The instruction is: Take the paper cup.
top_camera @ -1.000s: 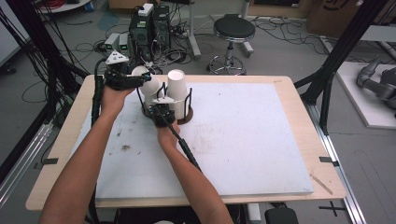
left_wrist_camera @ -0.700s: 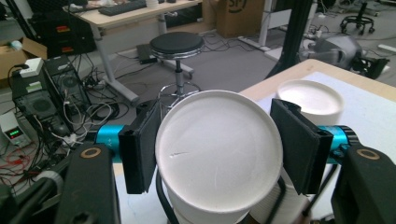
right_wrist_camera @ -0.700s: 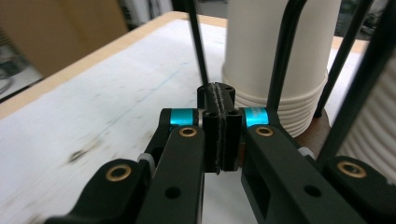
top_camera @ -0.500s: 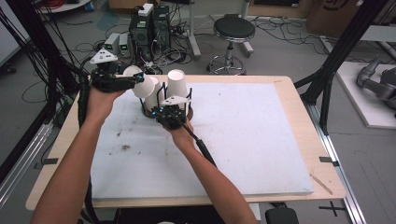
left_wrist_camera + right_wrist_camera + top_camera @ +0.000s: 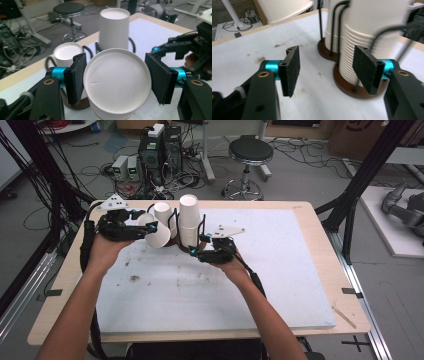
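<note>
The left gripper (image 5: 145, 227) clamps a cup (image 5: 156, 234) on its side, at nine o'clock of the rack (image 5: 200, 251). The right gripper (image 5: 197, 251), at the rack's five o'clock, has just been opening its jaws; nothing lies between them beside the stack (image 5: 188, 220).

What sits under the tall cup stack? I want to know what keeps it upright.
The tall cup stack stands on a round brown base, with black wire uprights around it. The base's middle is covered.
</note>
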`<state>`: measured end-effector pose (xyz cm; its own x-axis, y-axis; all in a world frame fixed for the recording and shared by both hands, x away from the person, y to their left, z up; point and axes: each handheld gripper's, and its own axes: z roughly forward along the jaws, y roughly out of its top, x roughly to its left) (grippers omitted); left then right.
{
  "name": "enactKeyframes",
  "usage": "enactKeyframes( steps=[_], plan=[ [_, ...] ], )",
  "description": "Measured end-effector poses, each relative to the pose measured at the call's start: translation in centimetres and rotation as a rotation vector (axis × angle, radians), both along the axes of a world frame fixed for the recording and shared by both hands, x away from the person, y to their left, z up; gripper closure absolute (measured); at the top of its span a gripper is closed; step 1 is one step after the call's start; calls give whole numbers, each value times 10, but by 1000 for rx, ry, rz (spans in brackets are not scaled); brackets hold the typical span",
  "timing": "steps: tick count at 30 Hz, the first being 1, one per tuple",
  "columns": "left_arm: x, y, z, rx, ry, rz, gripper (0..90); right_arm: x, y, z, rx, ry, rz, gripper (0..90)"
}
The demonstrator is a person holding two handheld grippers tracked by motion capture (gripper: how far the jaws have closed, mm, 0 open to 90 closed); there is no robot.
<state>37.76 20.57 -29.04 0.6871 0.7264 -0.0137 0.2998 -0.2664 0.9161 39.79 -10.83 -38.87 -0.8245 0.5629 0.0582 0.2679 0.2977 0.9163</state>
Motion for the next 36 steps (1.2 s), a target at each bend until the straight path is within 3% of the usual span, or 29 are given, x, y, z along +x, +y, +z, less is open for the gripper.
enactKeyframes(
  steps=[3,9,20,26,36],
  plan=[
    [-4,-6,-4,-27,0,-25,362,-3,-21,1,32,0,-3,333],
    [-12,-17,-11,-32,5,-51,363,-10,-46,6,48,-12,0,293],
    [-26,-20,-18,-36,-3,-57,364,-22,-74,2,21,-31,14,245],
    [-25,-24,-19,-35,-13,-85,364,-24,-88,4,44,-47,7,221],
    [-25,-25,-24,-38,-12,-87,363,-25,-100,5,30,-46,4,222]
  ],
)
